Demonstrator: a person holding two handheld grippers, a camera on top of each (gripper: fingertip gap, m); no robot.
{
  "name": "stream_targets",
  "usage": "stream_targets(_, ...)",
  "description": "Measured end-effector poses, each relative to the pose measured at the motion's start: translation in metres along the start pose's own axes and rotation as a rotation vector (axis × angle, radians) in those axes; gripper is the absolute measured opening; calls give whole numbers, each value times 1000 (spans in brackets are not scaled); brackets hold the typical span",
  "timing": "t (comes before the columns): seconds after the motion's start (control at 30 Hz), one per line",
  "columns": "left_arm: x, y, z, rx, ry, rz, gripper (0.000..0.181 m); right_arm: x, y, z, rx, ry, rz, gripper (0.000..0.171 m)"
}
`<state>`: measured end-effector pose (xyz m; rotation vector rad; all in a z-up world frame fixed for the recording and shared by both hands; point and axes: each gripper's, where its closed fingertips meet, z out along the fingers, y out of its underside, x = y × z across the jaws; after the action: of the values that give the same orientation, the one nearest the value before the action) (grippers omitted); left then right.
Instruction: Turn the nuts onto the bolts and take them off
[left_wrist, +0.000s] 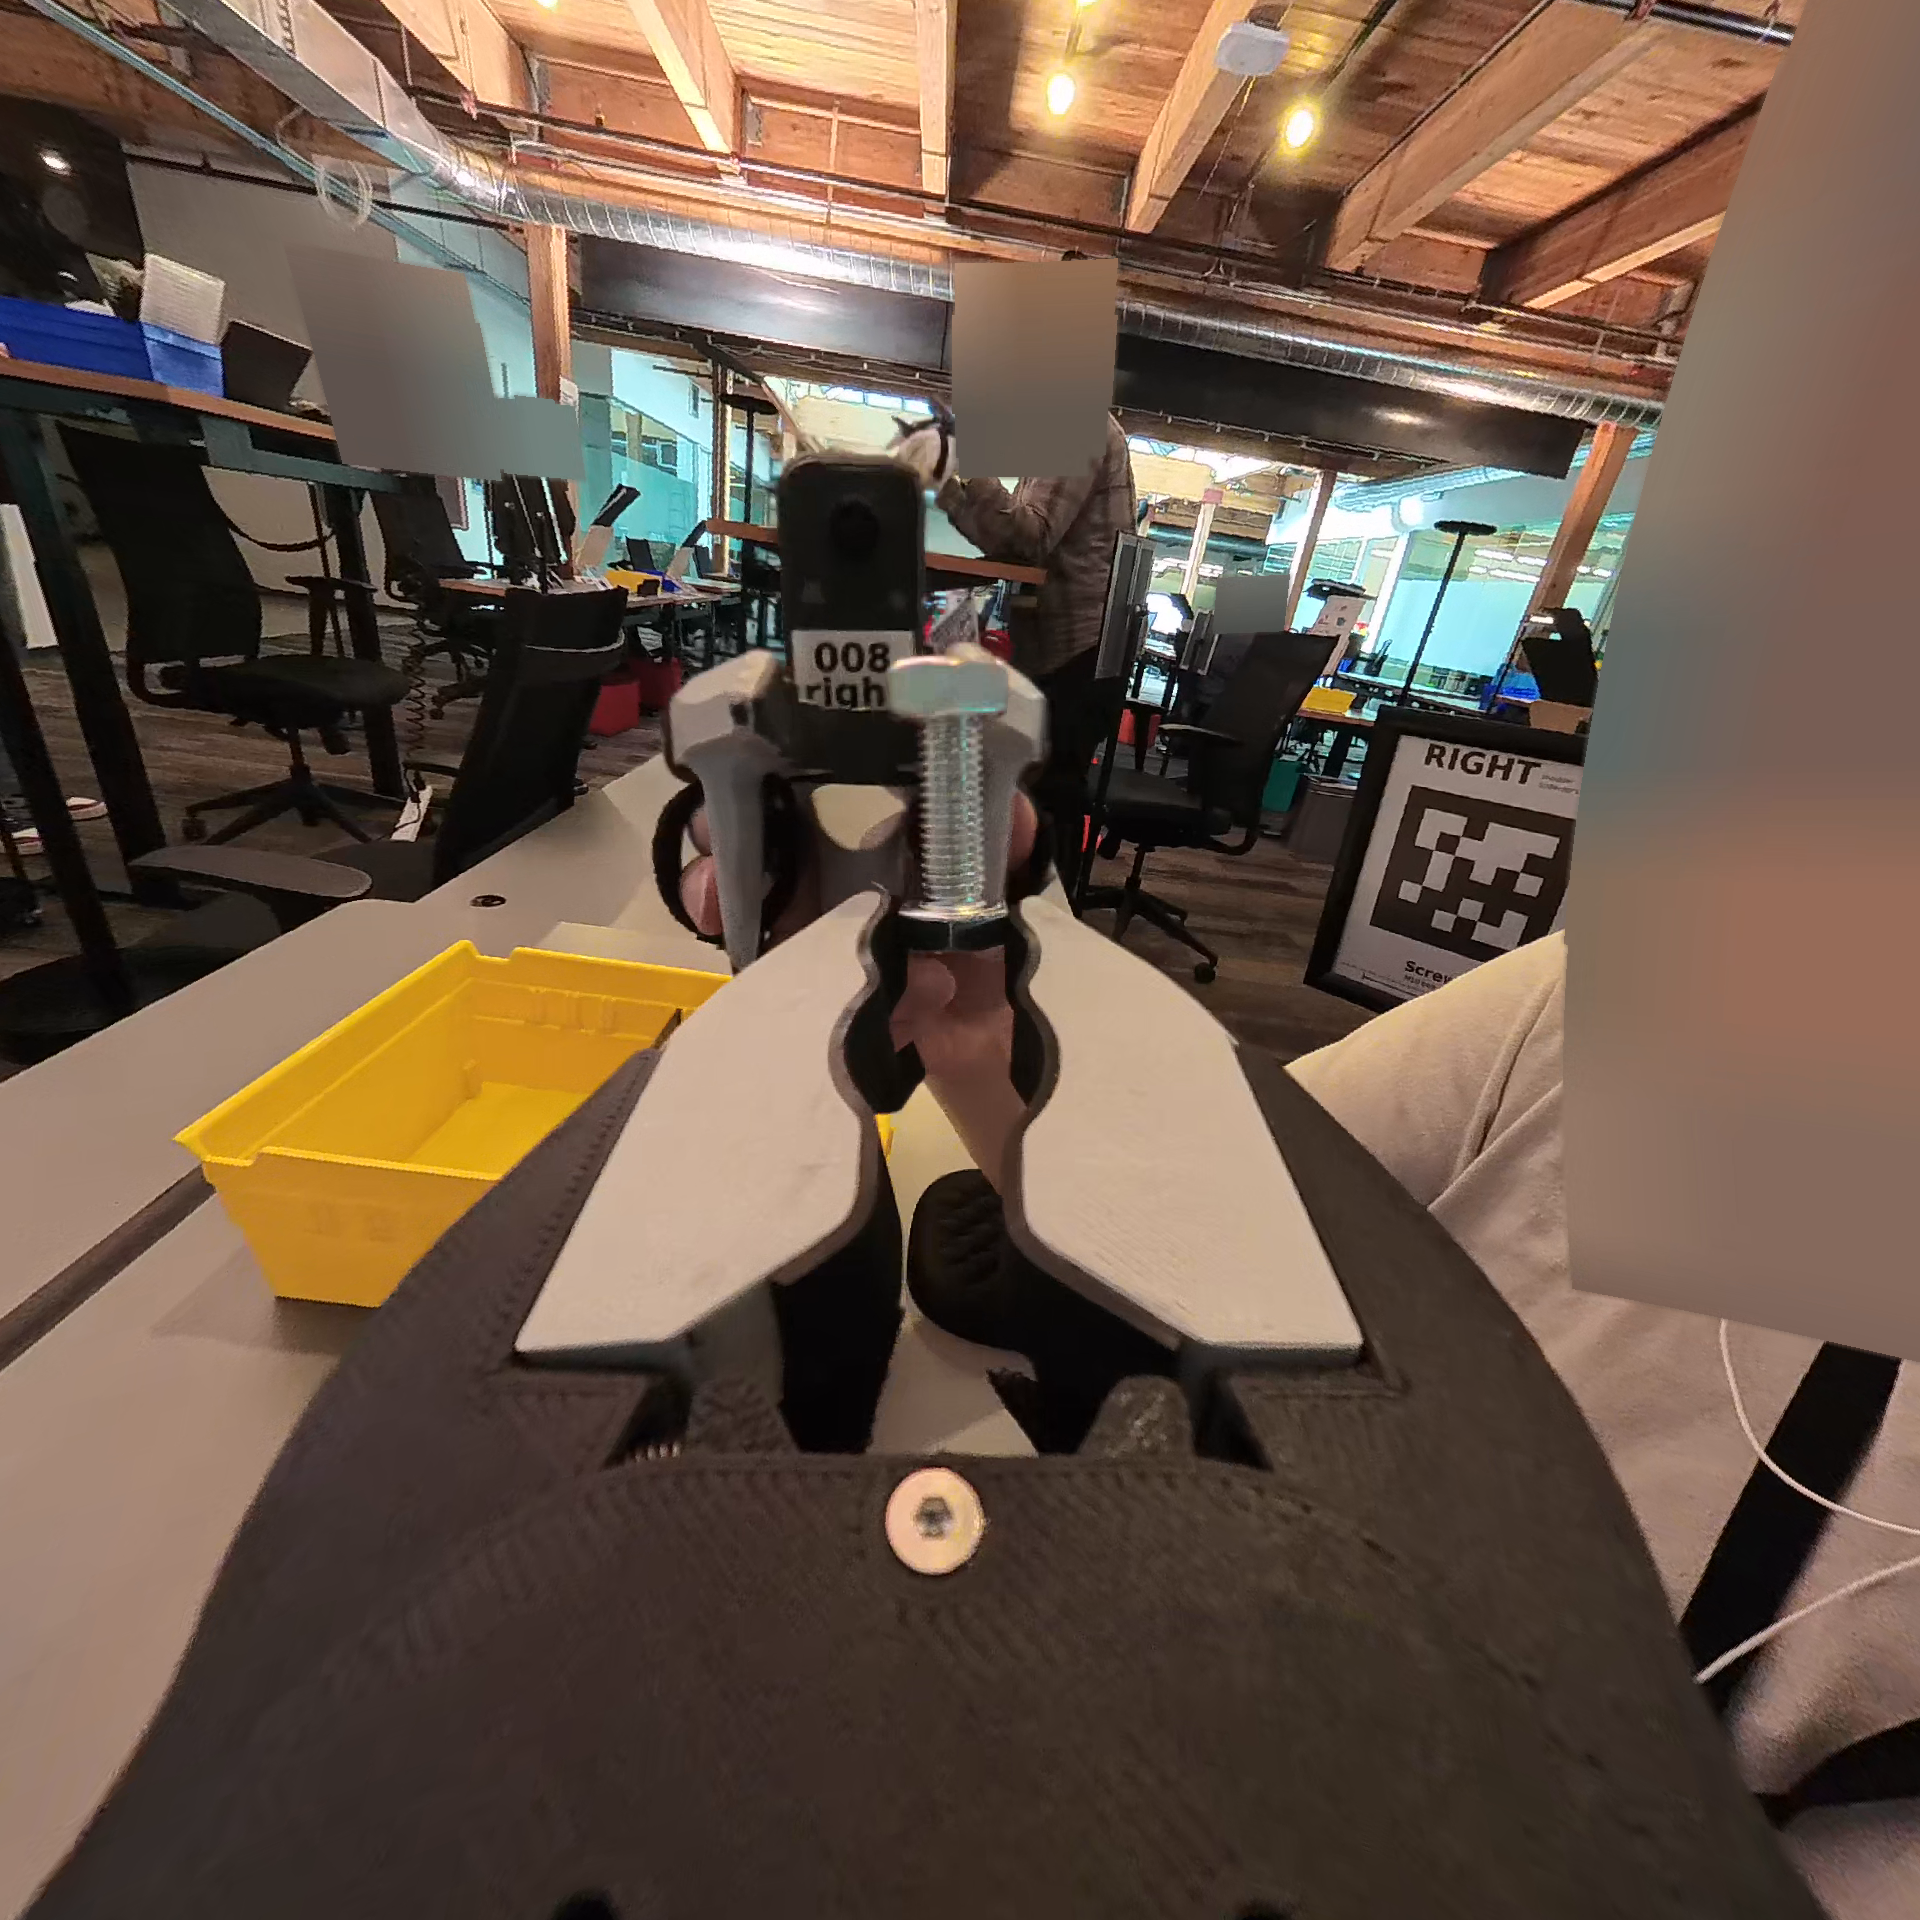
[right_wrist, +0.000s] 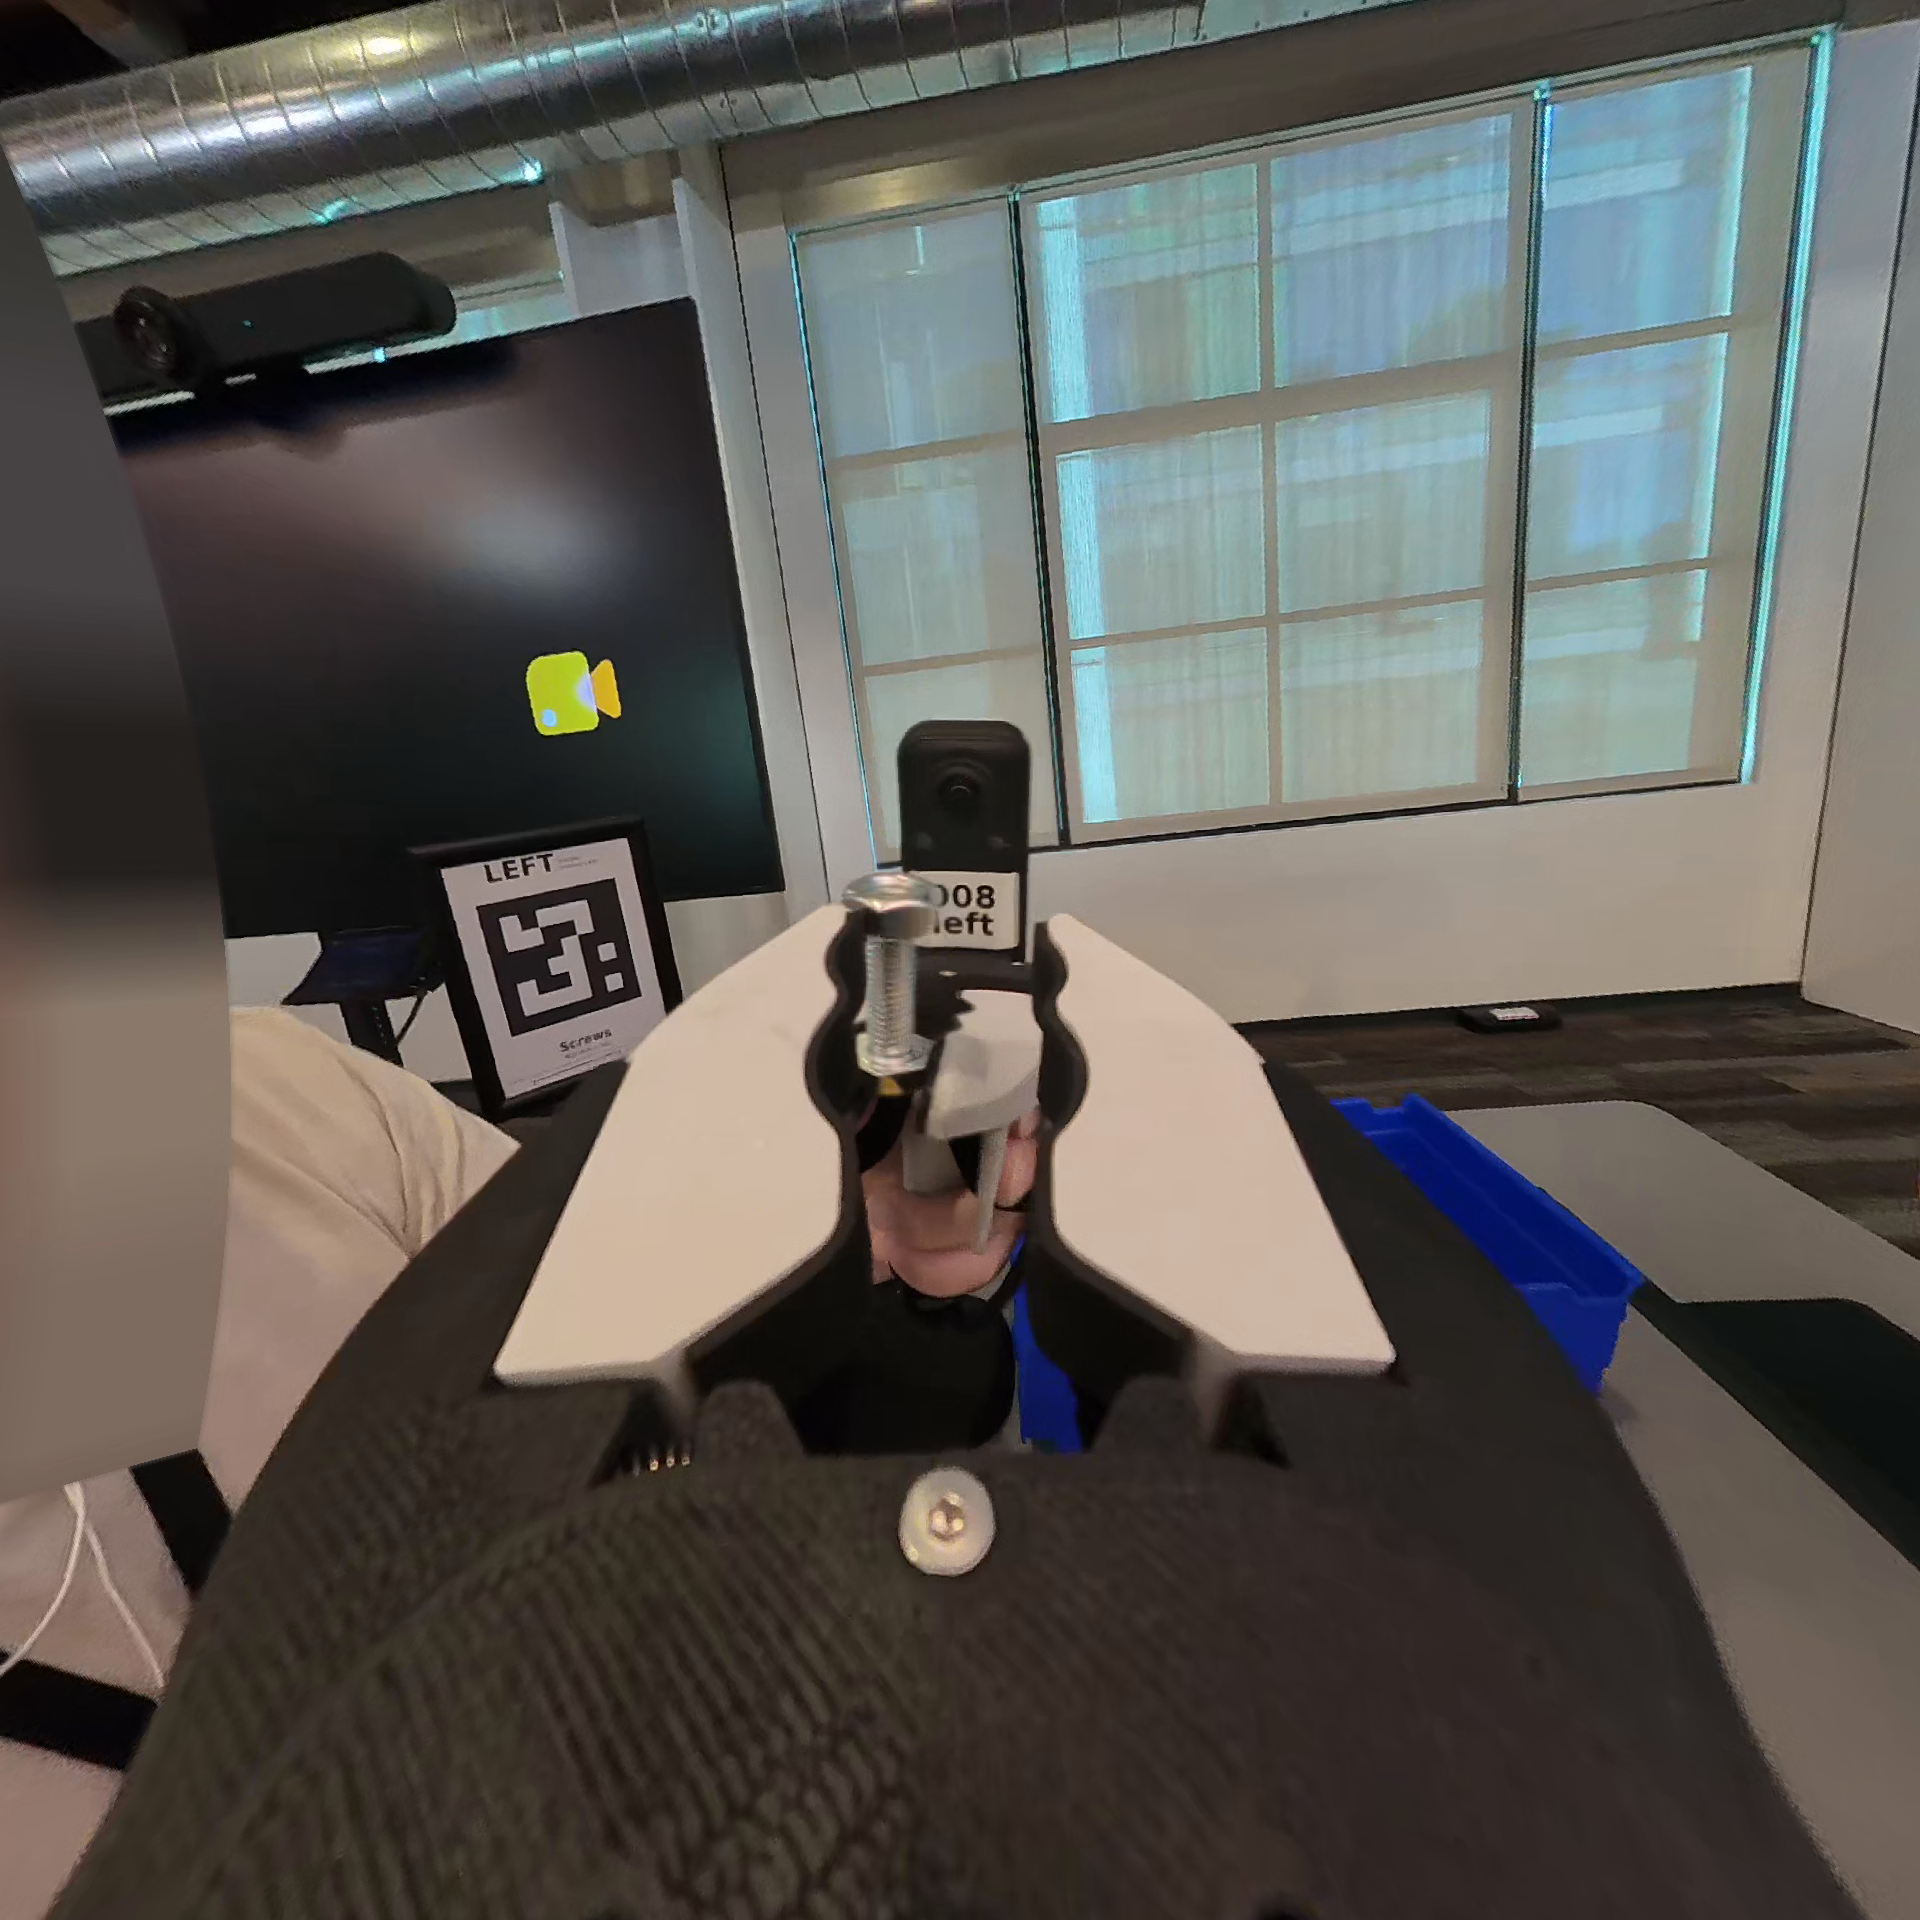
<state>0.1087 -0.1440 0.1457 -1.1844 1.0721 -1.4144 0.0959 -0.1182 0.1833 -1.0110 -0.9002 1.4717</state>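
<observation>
Pinching the nut (left_wrist: 951, 932) between its grey fingertips, the left gripper (left_wrist: 948, 925) is closed to a narrow gap. Only the nut's width keeps the tips apart. The nut sits on the lowest threads of a silver hex bolt (left_wrist: 948, 810). The bolt stands upright above the tips, head at the top, raised clear of the table (left_wrist: 94, 1164).

Facing it, the right gripper (right_wrist: 945, 935) is open, its jaws spread wider than the bolt. In the right wrist view the bolt stands just inside that gripper's left finger. Whether it touches that finger cannot be told, and the other finger is well clear of it. A person's hand (left_wrist: 961, 1039) shows behind the nut, wrapped round the right gripper's handle. A cream sleeve (left_wrist: 1455, 1122) fills the space to the right.

On the table a yellow bin (left_wrist: 312, 1174) lies left of the left gripper, near the far edge of its panel. A blue bin (right_wrist: 1507, 1247) lies close to the table's edge, partly hidden behind the right gripper's right finger.

Farther off, a framed marker sign (left_wrist: 1455, 852) stands on the floor beyond the sleeve, and a second framed sign (right_wrist: 561, 966) leans below a dark wall screen (right_wrist: 436, 623). Black office chairs (left_wrist: 260, 665) and a standing person (left_wrist: 1060, 540) fill the room behind, and a large gridded window (right_wrist: 1351, 468) spans the far wall.
</observation>
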Motion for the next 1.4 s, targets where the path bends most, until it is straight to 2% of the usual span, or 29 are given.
stream_targets(0.17, -1, -1, -2, -5, -14, 13, 18, -3, -7, -3, 32, -18, 17, 29)
stream_targets(0.47, -1, 4, 2, -22, -13, 14, 18, -11, 0, 5, -16, -15, -10, 29)
stream_targets(0.63, 0, 5, 2, -31, 0, 8, 18, -14, 2, 4, -37, -47, -16, 18)
stream_targets(0.77, 8, 6, 3, -37, 64, -36, 18, -20, 3, 2, -32, -112, -14, 18)
stream_targets(0.97, 18, 8, 4, -44, 149, -94, 17, -27, 4, 0, 11, -257, 96, 18)
stream_targets(1.13, 8, 5, 1, -27, 84, -64, 18, -15, -1, 1, 27, -126, 22, 38)
stream_targets(1.4, 11, 4, 3, -21, 90, -45, 18, -12, 1, 4, 3, -66, -8, 39)
